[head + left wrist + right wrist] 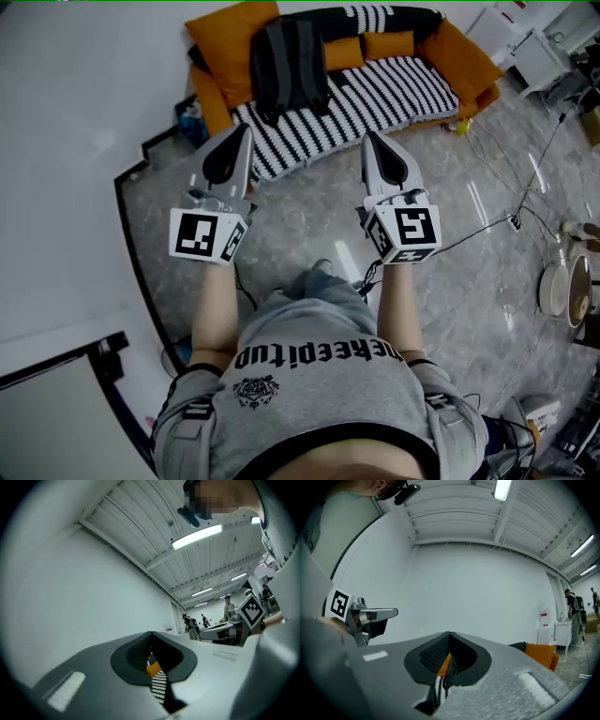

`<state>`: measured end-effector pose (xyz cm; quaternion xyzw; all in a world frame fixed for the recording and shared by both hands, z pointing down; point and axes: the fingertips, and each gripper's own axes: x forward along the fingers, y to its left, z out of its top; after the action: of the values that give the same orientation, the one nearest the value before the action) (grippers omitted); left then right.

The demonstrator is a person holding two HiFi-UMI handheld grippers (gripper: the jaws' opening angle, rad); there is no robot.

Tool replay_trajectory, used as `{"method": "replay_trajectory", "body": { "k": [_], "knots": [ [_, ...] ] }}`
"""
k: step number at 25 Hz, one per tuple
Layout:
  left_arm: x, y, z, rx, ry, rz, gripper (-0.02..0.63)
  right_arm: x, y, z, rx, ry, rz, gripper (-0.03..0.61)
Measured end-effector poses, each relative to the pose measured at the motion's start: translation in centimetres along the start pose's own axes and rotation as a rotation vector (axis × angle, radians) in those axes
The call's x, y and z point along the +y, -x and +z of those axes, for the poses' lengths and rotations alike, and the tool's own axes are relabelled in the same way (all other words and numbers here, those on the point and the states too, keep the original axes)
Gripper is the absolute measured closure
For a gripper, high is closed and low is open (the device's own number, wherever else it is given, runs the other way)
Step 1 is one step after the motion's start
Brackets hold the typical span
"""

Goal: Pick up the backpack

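Note:
A dark grey backpack (289, 66) lies on a sofa (394, 94) that has a black-and-white striped cover and orange cushions, at the top of the head view. My left gripper (246, 131) and right gripper (367, 139) are held side by side over the marble floor, short of the sofa's front edge, both pointing toward it. Each has its jaws meeting at the tip with nothing between them. In the left gripper view the shut left gripper (151, 634) shows only a sliver of stripes and orange through the gap. The right gripper (448, 633) looks the same in its own view.
A white wall with a black baseboard (131, 244) runs along the left. Cables (506, 220) trail over the floor at the right. Pans (567, 286) sit at the right edge, and white furniture (539, 56) stands at the top right. People stand far off (190, 620).

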<state>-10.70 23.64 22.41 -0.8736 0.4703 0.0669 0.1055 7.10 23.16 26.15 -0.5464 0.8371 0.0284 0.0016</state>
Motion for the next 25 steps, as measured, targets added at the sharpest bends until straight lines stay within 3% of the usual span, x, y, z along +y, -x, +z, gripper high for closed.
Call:
{"method": "replay_trajectory", "body": {
  "k": [12,25],
  "knots": [
    [-3.2,-5.6,-0.8,0.007,-0.032,0.034,0.603,-6.1,-1.8,-0.7,-0.007,-0.02,0.078,0.575],
    [-2.3,-11.6,-2.5,0.008,-0.031,0.013,0.603,-10.0,-5.7,-1.9,0.007,-0.02,0.077,0.575]
  ]
}}
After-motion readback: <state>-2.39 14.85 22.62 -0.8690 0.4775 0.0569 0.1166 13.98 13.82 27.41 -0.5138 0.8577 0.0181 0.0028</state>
